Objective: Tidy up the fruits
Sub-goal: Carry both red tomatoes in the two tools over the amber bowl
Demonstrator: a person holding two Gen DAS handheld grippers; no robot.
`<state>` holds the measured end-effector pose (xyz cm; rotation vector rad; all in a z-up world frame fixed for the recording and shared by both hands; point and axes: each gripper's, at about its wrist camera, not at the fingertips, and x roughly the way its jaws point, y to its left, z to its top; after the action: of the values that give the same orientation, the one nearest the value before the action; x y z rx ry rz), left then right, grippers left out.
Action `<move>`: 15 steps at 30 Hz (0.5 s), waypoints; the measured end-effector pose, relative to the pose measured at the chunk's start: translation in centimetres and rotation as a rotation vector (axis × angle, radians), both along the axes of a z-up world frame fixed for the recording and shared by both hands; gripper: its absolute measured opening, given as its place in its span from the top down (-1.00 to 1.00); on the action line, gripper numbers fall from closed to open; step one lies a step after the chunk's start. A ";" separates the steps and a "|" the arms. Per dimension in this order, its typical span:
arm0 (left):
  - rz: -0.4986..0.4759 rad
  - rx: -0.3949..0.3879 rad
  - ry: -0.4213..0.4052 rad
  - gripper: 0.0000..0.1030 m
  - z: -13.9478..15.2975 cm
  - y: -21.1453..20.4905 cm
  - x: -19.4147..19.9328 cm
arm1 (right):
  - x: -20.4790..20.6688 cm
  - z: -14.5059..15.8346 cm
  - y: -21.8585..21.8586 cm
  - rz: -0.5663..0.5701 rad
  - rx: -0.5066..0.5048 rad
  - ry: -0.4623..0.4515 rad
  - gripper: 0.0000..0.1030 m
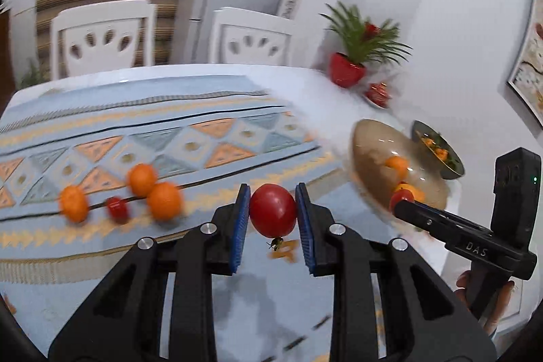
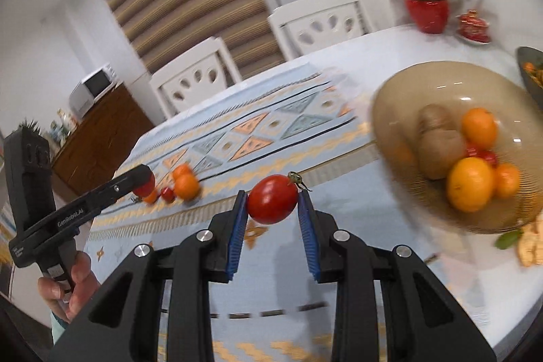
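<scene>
Both grippers are clamped on fruit – the left gripper (image 1: 273, 212) pinches a red tomato (image 1: 273, 210) above the patterned cloth (image 1: 163, 138), the right gripper (image 2: 272, 204) squeezes a second tomato (image 2: 272, 199) near the amber bowl (image 2: 400, 97) – while three oranges (image 1: 164, 201) lie loose on the cloth

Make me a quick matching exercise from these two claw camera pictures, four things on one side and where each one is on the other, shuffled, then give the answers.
Things:
1. left claw
2. brown glass bowl
3. small red tomato
4. red pot plant

Places:
A. on the patterned cloth among loose oranges
B. far end of the table, by the wall
C. shut on a red tomato
D. holds oranges, tomatoes and brown fruit

Pairs: 1-C, 2-D, 3-A, 4-B
</scene>
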<state>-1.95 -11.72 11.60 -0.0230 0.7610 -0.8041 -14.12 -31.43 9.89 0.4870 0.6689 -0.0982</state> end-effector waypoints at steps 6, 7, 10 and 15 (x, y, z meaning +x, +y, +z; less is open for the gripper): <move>-0.114 0.008 0.034 0.49 -0.3 -7.3 -2.0 | -2.9 0.9 -5.3 -0.116 0.013 -0.027 0.42; -0.129 0.013 0.035 0.49 -0.3 -8.5 -2.2 | -3.3 1.0 -6.3 -0.140 0.011 -0.029 0.42; -0.181 0.014 0.044 0.49 -0.2 -12.3 -2.8 | -4.5 1.4 -9.3 -0.218 0.002 -0.026 0.42; -0.258 0.003 0.053 0.49 0.0 -18.0 -4.0 | -6.2 1.2 -14.6 -0.359 -0.022 0.010 0.42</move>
<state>-5.95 -29.73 11.63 0.0577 0.8258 -1.0512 -20.27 -46.02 11.12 0.5821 0.5843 -0.4464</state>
